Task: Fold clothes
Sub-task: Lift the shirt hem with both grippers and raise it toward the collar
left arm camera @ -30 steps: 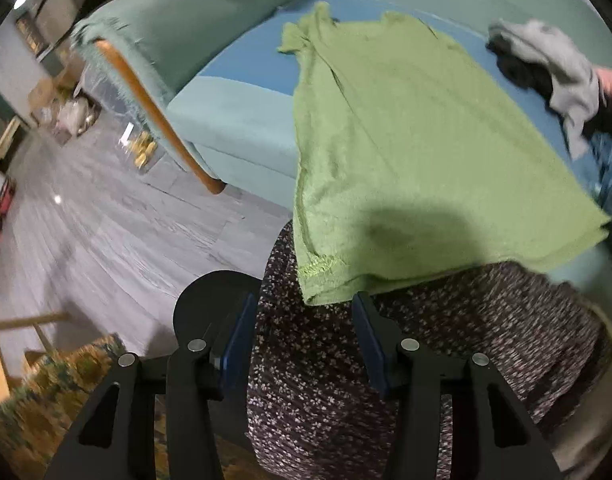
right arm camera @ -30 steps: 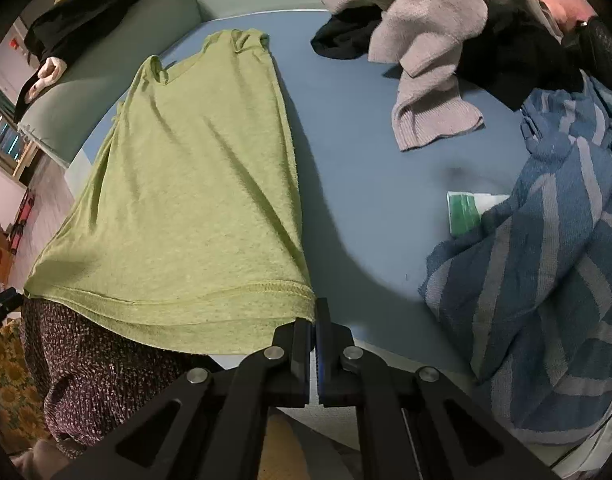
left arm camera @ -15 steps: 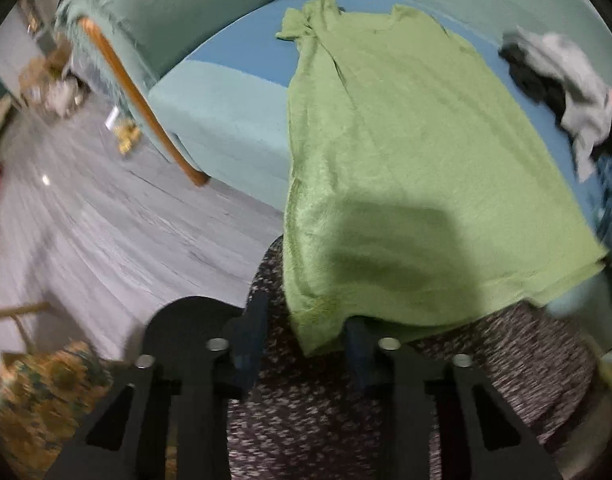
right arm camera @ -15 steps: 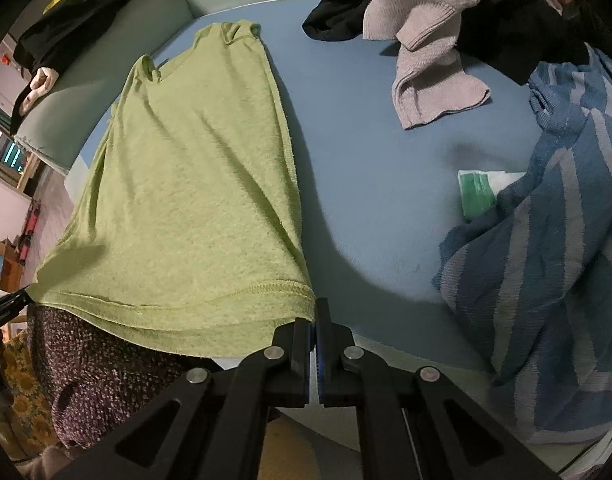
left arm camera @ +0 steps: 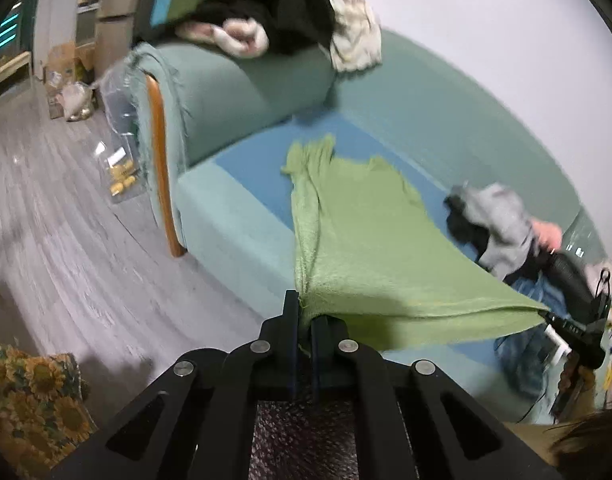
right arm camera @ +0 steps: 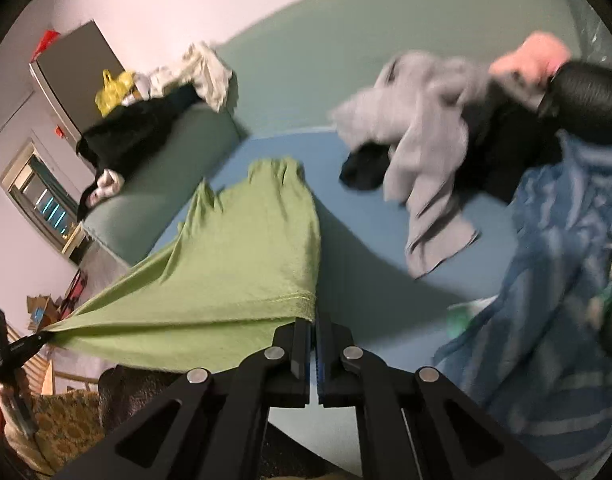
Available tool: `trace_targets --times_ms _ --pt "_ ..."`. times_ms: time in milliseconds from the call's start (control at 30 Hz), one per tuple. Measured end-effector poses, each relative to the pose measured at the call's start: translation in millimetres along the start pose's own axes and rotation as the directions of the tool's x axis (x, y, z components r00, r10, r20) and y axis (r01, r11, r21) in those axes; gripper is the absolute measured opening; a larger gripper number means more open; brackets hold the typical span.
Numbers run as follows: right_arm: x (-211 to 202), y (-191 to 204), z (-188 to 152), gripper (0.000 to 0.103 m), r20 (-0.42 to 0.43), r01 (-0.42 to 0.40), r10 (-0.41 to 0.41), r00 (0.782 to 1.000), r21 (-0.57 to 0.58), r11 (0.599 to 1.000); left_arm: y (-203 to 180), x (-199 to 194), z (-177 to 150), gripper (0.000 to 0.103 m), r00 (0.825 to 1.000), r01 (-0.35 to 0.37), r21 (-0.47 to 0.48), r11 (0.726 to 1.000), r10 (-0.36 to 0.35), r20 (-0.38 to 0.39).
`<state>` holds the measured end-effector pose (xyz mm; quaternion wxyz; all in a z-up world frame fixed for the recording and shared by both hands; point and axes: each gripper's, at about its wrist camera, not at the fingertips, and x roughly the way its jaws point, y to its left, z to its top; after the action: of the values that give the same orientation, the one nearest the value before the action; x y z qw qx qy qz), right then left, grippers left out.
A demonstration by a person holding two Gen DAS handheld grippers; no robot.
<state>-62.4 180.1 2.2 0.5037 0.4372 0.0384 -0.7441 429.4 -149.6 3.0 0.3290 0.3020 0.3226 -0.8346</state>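
A green shirt (left arm camera: 365, 240) lies lengthwise on the blue sofa seat (left arm camera: 258, 156), collar end far, hem end lifted off the seat and stretched taut. My left gripper (left arm camera: 304, 316) is shut on the hem's left corner. My right gripper (right arm camera: 315, 320) is shut on the hem's right corner of the shirt (right arm camera: 246, 260). Each gripper shows in the other's view, the right one (left arm camera: 553, 318) at the far right, the left one (right arm camera: 42, 338) at the far left.
A pile of grey and black clothes (right arm camera: 421, 128) and a blue striped garment (right arm camera: 553, 280) lie on the seat to the right. Dark clothes (left arm camera: 266, 12) rest on the sofa armrest (left arm camera: 234, 92). Wooden floor (left arm camera: 66, 220) spreads left. A sunflower-pattern cushion (left arm camera: 30, 396) sits lower left.
My left gripper has shut on the hem's left corner. Both grippers have lifted the hem off the seat, and both views have tilted up towards the sofa back.
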Motion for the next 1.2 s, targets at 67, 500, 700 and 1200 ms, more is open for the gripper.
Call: trace_targets --times_ms 67,500,700,1200 --pt "-14.7 -2.1 -5.5 0.002 0.003 -0.006 0.006 1.0 0.005 1.0 6.7 -7.8 -7.9 0.005 1.0 0.003 -0.031 1.0 -0.003 0.007" --pt "0.7 -30.6 -48.6 0.002 -0.153 0.012 0.004 0.988 0.105 0.994 18.7 14.6 -42.1 0.005 0.994 -0.032 -0.132 0.991 0.017 -0.112" --pt "22.8 -27.0 -36.9 0.002 -0.178 0.011 0.008 0.984 0.102 0.995 24.8 36.1 -28.0 0.004 0.991 -0.015 -0.15 0.989 -0.005 -0.132" --pt "-185.0 73.2 106.8 0.002 0.453 -0.203 0.329 0.828 -0.305 0.93 -51.8 -160.7 118.9 0.004 0.772 0.418 0.082 0.905 -0.401 0.494"
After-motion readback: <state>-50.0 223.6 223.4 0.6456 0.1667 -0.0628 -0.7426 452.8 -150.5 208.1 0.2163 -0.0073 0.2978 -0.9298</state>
